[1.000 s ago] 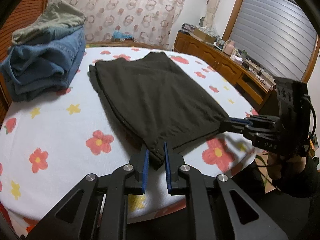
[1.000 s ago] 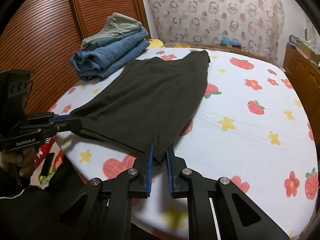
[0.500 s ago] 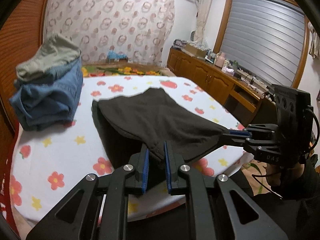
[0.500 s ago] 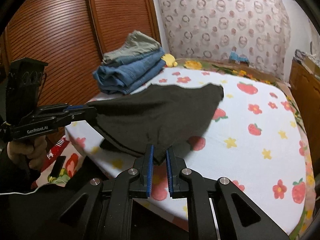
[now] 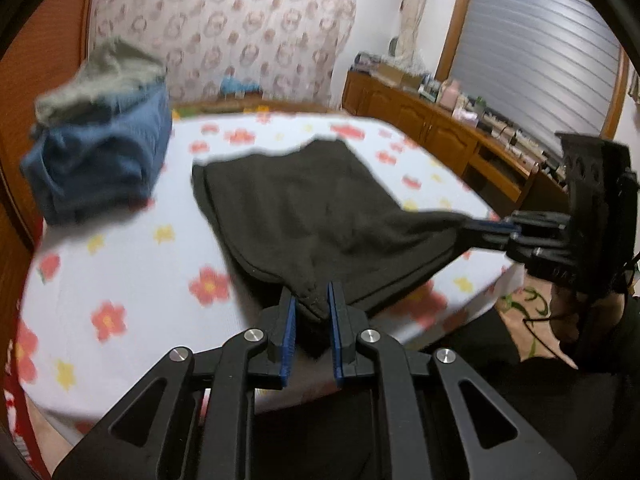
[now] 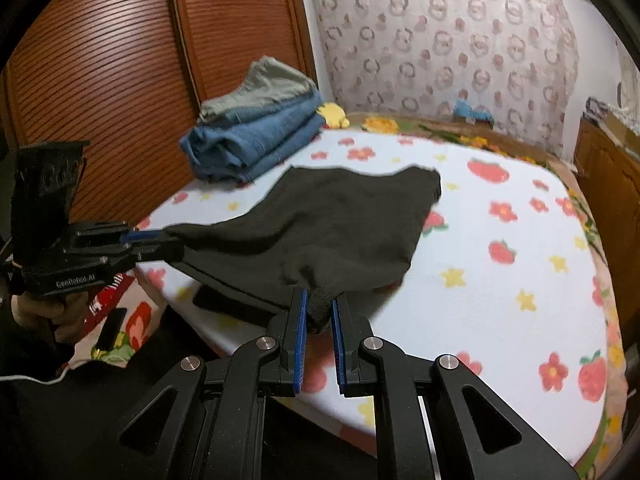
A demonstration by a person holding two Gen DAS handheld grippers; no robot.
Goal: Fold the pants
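Pants (image 5: 316, 216) of dark cloth hang stretched between your two grippers, their near edge lifted off the bed (image 5: 120, 264) while the far end lies flat on the flowered sheet. Your left gripper (image 5: 311, 310) has its blue-padded fingers (image 5: 289, 322) pinched narrow on one near corner of the pants, a bunched fold of hem showing between the pads. Your right gripper (image 6: 319, 312) is clamped the same way on the other near corner, fingers (image 6: 301, 320) close together with a small wad of cloth between them. In the left wrist view you can see the right gripper at the right edge, gripping the cloth's corner out past the side of the bed; in the right wrist view the left gripper shows at the left edge, with your hand (image 6: 60, 312) wrapped around its handle below. The pants sag a little between the two pinched corners, and a seam edge runs along the underside of the raised part. A stack of folded jeans (image 6: 256, 144) topped with a grey-green garment (image 6: 260, 84) sits on the bed's far left corner, well apart from the pants, against the slatted wooden wardrobe doors (image 6: 120, 60). A patterned curtain (image 6: 440, 40) covers the far wall, and a wooden sideboard (image 5: 440, 128) cluttered with small items runs under the window blind (image 5: 540, 40).
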